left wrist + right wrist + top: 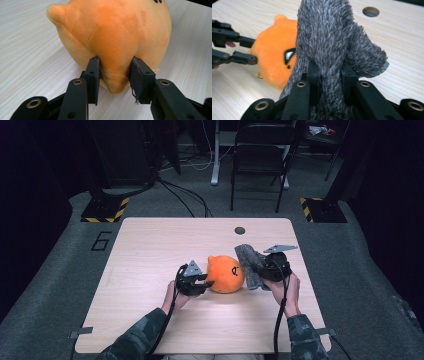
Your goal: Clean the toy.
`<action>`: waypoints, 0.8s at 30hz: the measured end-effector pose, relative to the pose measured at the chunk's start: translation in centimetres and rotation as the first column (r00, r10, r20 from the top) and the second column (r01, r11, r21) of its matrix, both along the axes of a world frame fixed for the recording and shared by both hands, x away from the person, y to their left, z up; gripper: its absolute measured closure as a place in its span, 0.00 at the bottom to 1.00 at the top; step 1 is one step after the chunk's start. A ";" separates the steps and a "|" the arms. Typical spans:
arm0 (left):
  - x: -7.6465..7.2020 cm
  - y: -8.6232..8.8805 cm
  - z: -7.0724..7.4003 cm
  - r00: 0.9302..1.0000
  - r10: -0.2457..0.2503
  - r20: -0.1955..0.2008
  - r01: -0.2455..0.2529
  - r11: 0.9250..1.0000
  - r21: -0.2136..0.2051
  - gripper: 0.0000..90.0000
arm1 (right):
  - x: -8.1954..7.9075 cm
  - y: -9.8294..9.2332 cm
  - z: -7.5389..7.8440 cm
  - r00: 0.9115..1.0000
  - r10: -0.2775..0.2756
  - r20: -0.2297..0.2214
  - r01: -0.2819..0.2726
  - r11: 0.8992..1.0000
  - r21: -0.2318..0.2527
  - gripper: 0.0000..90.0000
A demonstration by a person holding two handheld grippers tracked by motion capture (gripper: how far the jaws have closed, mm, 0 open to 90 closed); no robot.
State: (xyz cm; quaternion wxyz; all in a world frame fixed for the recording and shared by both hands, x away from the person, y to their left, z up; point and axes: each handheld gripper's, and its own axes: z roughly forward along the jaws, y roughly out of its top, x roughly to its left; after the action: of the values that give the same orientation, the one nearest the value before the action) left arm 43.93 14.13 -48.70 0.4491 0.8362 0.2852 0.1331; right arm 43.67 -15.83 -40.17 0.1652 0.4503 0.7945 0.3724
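A round orange plush toy (pixel 226 274) with a small ear and a black face mark lies at the middle of the wooden table (pixel 150 250). My left gripper (pixel 204 282) is shut on its left side; in the left gripper view the pads (pixel 92 75) pinch a fold of the orange plush (pixel 112 37). My right gripper (pixel 261 269) is shut on a grey furry piece (pixel 248 262), held just right of the toy. In the right gripper view the grey fur (pixel 327 42) stands up between the jaws, with the orange toy (pixel 272 62) and the left gripper (pixel 249 51) behind it.
A round cable hole (pixel 240 230) sits near the table's far edge. Beyond the table stand a black folding chair (pixel 260 155), two stand bases with yellow-black stripes (pixel 105 210) and loose cables on the grey floor.
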 end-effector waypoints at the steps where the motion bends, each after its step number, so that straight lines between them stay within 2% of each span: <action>1: 0.0 0.0 0.1 1.000 -0.004 -0.003 0.004 1.000 0.003 0.69 | -0.2 0.3 0.2 1.000 0.010 0.010 -0.010 1.000 -0.016 0.83; 3: -0.1 -0.1 0.1 1.000 0.005 0.005 -0.005 1.000 -0.001 0.69 | -0.4 0.6 0.5 1.000 0.012 0.004 -0.012 1.000 -0.014 0.83; 5: -0.1 -0.3 0.1 1.000 0.005 0.012 -0.005 1.000 -0.002 0.69 | -0.6 0.9 0.9 1.000 0.019 0.024 -0.018 0.999 -0.031 0.83; 7: -0.2 -0.3 0.1 1.000 0.003 0.009 -0.003 1.000 -0.004 0.69 | -0.6 1.5 1.4 0.999 0.027 0.027 -0.026 0.999 -0.026 0.83; 11: -0.2 -0.3 0.2 1.000 0.002 0.010 -0.002 1.000 -0.005 0.69 | -0.5 3.4 2.2 0.997 0.064 0.034 -0.063 0.998 -0.031 0.83; 12: -0.2 -0.3 0.2 1.000 0.002 0.009 -0.002 1.000 -0.006 0.69 | -0.4 3.9 2.2 0.995 0.088 0.041 -0.087 0.995 -0.041 0.83; 18: -0.1 -0.4 0.2 1.000 0.004 0.017 -0.004 1.000 -0.013 0.69 | 0.3 7.7 1.6 0.990 0.143 0.011 -0.141 0.987 -0.076 0.83; 23: -0.2 -0.5 0.3 1.000 -0.011 0.017 0.012 1.000 -0.021 0.68 | 1.2 8.4 0.5 0.987 0.155 -0.035 -0.158 0.983 -0.091 0.83; 24: -0.3 -0.6 0.4 1.000 -0.010 0.027 0.010 1.000 -0.020 0.67 | 1.3 8.4 0.3 0.987 0.152 -0.052 -0.157 0.982 -0.102 0.83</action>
State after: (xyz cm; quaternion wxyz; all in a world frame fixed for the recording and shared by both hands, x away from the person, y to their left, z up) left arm 43.63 13.58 -48.35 0.4621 0.8311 0.2762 0.1394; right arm 45.00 -7.43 -39.91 0.1421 0.3858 0.8491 0.3316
